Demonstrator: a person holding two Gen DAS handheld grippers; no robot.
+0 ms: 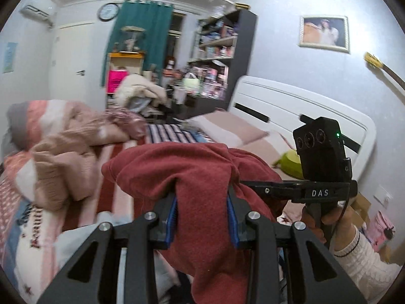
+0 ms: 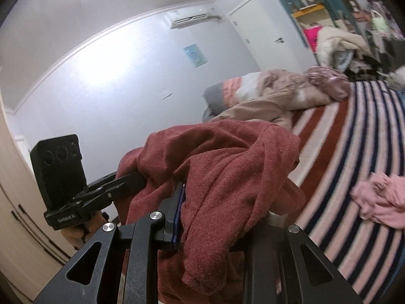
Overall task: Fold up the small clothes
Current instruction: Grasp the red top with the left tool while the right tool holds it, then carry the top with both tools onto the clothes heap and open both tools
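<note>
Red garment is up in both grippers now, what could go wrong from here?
The red garment is bunched over both the left gripper and the right gripper, so edges may not line up. Slack could snag a finger on release. The pink garment on the striped bedspread crowds the landing spot.

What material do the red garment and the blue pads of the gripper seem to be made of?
The red garment looks like soft knitted fleece or cotton: matte, fuzzy, draping in thick folds. The blue pads on the left gripper look like ribbed rubber or plastic; I cannot tell which.

Bedroom: white headboard, teal curtain
</note>
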